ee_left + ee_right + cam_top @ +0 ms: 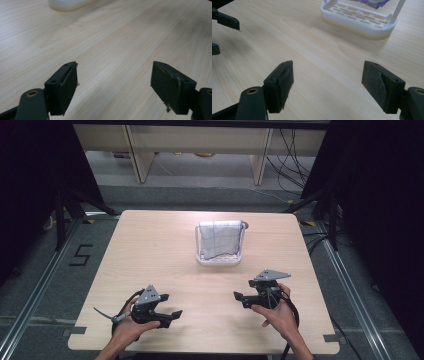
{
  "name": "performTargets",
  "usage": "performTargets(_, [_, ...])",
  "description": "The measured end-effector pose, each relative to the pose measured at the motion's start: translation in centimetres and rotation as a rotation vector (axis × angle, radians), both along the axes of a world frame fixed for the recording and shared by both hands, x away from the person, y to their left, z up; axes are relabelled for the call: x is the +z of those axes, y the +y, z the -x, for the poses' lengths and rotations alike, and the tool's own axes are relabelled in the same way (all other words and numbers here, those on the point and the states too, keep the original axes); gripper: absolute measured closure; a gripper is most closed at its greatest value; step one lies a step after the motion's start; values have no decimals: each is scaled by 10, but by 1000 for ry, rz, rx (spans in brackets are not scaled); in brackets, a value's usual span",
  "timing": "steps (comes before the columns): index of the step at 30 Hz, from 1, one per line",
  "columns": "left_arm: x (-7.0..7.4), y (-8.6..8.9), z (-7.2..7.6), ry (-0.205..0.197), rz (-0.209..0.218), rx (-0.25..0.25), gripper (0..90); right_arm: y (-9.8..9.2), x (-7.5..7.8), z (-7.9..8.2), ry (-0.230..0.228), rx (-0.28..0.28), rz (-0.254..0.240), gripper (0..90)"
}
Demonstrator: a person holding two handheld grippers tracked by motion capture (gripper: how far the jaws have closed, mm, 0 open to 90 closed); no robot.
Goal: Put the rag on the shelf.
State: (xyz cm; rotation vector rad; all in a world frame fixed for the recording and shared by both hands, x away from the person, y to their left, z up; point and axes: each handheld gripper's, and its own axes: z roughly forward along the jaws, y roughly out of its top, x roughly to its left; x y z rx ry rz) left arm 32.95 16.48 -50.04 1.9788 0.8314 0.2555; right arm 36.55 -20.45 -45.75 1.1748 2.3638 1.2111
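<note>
Currently both grippers, left gripper and right gripper, gape wide and empty; cloth in white rack sits ahead, nearer the right.

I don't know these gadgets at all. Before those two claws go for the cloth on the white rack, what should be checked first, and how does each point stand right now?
1. Left gripper jaws wide apart, nothing between them: ok.
2. Right gripper jaws wide apart, nothing between them: ok.
3. Cloth draped over the white rack, not fallen off: ok.
4. Rack standing flat on the table: ok.
5. Bare tabletop between both grippers and the rack: ok.
6. How firmly the cloth sits on the rack: cannot tell.
</note>
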Motion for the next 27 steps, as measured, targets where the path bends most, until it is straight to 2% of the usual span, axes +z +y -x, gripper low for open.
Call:
performTargets(2, [0, 0, 4, 0, -9, -3, 213, 2, -3, 6, 19, -4, -9, 245])
performTargets(3, [-1, -1, 5, -5, -8, -10, 212, 2, -5, 7, -3, 3, 1, 238])
performTargets(5, [-2, -2, 8, -11, -9, -17, 210, 3, -9, 11, 2, 20, -6, 226])
performTargets(6, [-1, -2, 9, -7, -29, -17, 209, 4, -10, 14, 14, 21, -8, 221])
performTargets(7, [-2, -3, 10, -10, -16, -22, 207, 4, -12, 16, 12, 23, -2, 216])
performTargets(9, [-2, -3, 12, -11, -31, -19, 202, 6, -15, 20, 26, 30, 13, 207])
performTargets(10, [-2, -3, 13, -9, -32, -23, 200, 6, -16, 22, 19, 27, 19, 204])
performTargets(12, [-3, -2, 15, -10, -32, -25, 198, 7, -18, 26, 32, 17, 15, 197])
performTargets(13, [-4, -3, 16, -11, -28, -18, 194, 6, -20, 26, 26, 31, 17, 195])
performTargets(14, [-4, -3, 16, -15, -37, -38, 192, 6, -20, 28, 23, 27, 27, 193])
performTargets(15, [-4, -3, 17, -3, -48, -43, 188, 5, -21, 29, 23, 27, 32, 188])
performTargets(17, [-5, -4, 19, -21, -51, -50, 182, 4, -24, 33, 33, 28, 38, 179])
performTargets(18, [-5, -4, 19, -14, -59, -63, 177, 3, -25, 34, 34, 29, 43, 175])
performTargets(21, [-7, -6, 23, -15, -60, -63, 150, 1, -28, 40, 52, 30, 46, 171])
performTargets(25, [-8, -7, 26, 1, -86, -83, 151, -2, -32, 45, 50, 37, 57, 168])
performTargets(26, [-8, -7, 27, -14, -102, -91, 151, -2, -32, 48, 63, 27, 56, 167])
performTargets(27, [-8, -8, 28, -6, -94, -84, 151, -3, -32, 49, 69, 26, 59, 167])
